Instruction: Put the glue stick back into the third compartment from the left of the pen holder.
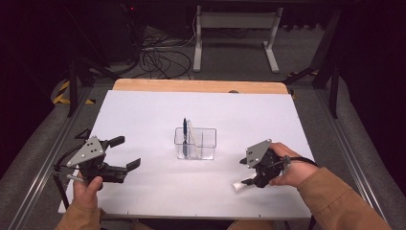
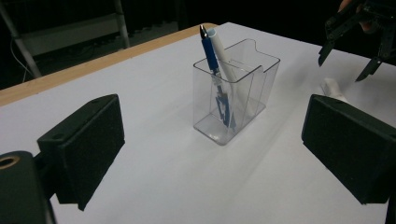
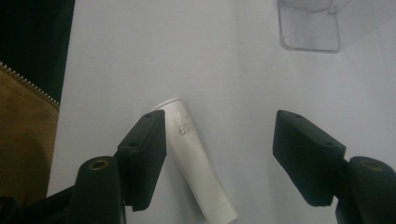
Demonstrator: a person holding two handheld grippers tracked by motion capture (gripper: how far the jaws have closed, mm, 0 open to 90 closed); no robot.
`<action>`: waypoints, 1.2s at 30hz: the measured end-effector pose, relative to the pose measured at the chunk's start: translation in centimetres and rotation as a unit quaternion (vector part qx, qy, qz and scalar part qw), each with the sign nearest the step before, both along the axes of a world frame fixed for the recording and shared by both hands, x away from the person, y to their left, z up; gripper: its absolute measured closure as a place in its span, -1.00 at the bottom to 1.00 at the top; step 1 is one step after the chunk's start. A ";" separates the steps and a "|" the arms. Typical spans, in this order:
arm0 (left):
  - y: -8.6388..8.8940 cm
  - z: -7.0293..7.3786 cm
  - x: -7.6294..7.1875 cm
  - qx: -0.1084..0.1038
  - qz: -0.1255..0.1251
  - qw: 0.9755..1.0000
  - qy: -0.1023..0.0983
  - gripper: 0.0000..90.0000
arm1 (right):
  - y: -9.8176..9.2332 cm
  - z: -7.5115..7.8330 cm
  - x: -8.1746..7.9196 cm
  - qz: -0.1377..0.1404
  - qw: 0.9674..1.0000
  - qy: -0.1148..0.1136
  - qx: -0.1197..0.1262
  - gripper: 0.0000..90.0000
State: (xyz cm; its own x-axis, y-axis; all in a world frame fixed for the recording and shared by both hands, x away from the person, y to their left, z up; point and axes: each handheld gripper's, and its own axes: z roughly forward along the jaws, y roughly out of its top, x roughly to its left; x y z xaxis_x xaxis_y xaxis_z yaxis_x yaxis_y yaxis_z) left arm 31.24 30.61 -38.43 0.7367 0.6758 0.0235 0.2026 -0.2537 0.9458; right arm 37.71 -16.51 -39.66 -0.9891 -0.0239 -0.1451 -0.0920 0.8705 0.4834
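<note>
Overhead, the left gripper hovers wide open and empty over the white table; mid-table stands a clear holder with pens; the right gripper, half-open, straddles a white tube lying flat near the front edge; dark cabled floor beyond.

Two black two-jaw tools, left gripper and right gripper, each topped with a grey three-cornered plate studded with small screws, trailing thin black cables, carrying blocky black pads with brass-ringed holes, held from tan-brown sleeves.
</note>
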 end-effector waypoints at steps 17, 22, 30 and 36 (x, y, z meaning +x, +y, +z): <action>0.3 -0.1 -0.4 -0.004 0.006 1.000 0.004 -0.85 | 1.0 -1.5 0.0 0.038 0.998 0.020 -0.046 -0.10; 0.4 -0.1 -0.4 -0.004 0.007 1.000 0.005 -0.85 | 1.1 -1.8 0.0 0.041 0.997 0.024 -0.053 -0.06; 0.4 -0.1 -0.4 -0.005 0.007 1.000 0.007 -0.85 | 1.3 -2.4 0.0 0.052 0.995 0.024 -0.076 0.00; 0.4 -0.1 -0.3 -0.002 0.007 1.000 0.004 -0.85 | 1.6 -2.6 0.1 0.061 0.994 0.021 -0.086 0.09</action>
State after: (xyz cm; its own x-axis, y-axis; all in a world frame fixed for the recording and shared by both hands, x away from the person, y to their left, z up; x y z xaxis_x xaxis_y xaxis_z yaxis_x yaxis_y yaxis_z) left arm 30.91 30.99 -38.50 0.7272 0.6862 0.0152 0.2132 -0.2469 0.9453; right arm 37.77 -14.94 -42.27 -0.9826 -0.1646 -0.0865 -0.1842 0.9240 0.3350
